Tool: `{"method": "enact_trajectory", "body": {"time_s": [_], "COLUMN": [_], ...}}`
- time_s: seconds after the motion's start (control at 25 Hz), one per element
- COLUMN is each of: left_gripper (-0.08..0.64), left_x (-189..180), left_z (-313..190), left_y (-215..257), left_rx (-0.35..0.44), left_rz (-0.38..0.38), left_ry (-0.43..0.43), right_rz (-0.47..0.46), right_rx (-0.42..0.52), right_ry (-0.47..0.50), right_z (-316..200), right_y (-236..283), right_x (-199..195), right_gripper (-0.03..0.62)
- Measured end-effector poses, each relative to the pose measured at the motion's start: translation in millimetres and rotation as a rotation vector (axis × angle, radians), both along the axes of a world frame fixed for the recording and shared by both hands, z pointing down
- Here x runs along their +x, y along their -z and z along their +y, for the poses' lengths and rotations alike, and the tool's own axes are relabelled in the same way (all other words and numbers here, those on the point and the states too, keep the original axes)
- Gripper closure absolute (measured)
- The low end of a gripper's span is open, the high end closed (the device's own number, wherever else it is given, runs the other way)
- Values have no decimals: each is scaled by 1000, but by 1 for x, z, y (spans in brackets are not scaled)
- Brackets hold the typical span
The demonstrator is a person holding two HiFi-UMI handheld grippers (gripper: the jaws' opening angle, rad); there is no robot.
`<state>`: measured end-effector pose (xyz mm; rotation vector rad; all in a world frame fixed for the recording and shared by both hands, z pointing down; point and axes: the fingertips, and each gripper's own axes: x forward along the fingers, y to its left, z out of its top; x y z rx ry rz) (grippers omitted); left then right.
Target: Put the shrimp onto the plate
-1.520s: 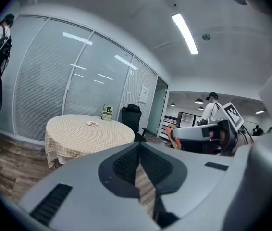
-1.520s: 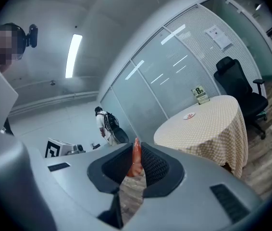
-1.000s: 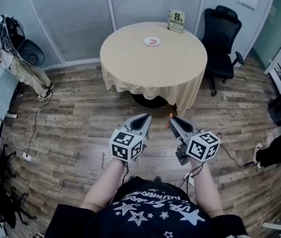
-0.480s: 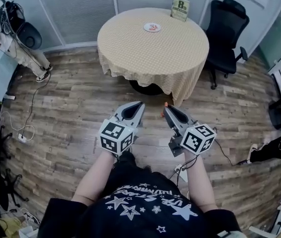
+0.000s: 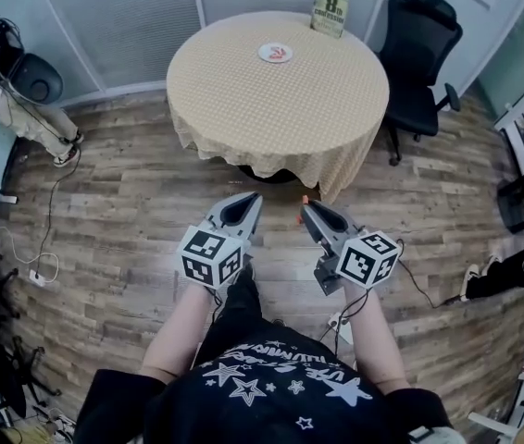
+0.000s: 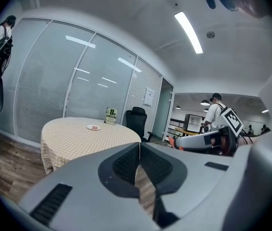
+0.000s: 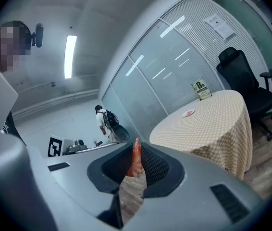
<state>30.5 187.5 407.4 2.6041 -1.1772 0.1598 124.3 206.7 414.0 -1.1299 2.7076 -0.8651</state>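
Note:
In the head view a white plate [image 5: 275,53] with something red on it lies on the far side of a round table [image 5: 280,109] covered with a beige checked cloth. Both grippers are held over the wooden floor, short of the table. My right gripper [image 5: 305,205] is shut on an orange shrimp [image 7: 136,160] that stands up between its jaws. My left gripper [image 5: 251,195] is shut with nothing in it. In the right gripper view the plate [image 7: 188,113] shows far ahead. In the left gripper view the plate [image 6: 93,127] is small and distant.
A green sign [image 5: 329,12] stands at the table's far edge. A black office chair [image 5: 419,63] is right of the table. A person with a backpack [image 5: 7,81] stands at far left by the glass wall. Cables [image 5: 44,248] lie on the floor at left.
The table has come nearer in the head view as the person walks toward it. Both grippers stay shut and held in front, the shrimp still in the right one.

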Motion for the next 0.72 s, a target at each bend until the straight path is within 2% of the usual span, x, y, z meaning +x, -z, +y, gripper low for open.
{"method": "enact_trajectory", "body": {"time_s": [0.24, 0.56, 0.72], "left_gripper": [549, 549, 549], "left_x": [-15, -54, -71], "left_z": [-66, -136, -158], "left_y": [-15, -17, -26], "left_rx": [-40, -56, -87], "left_rz": [-2, -14, 1], "left_ry": [-24, -29, -29], "right_rz": [-2, -28, -85], "right_rx": [-36, -81, -109], "right_ry": [-46, -66, -75], "right_z": [-72, -144, -173], "right_y": [-9, -10, -7], "right_x": [-6, -38, -53], "right_gripper": [526, 526, 526]}}
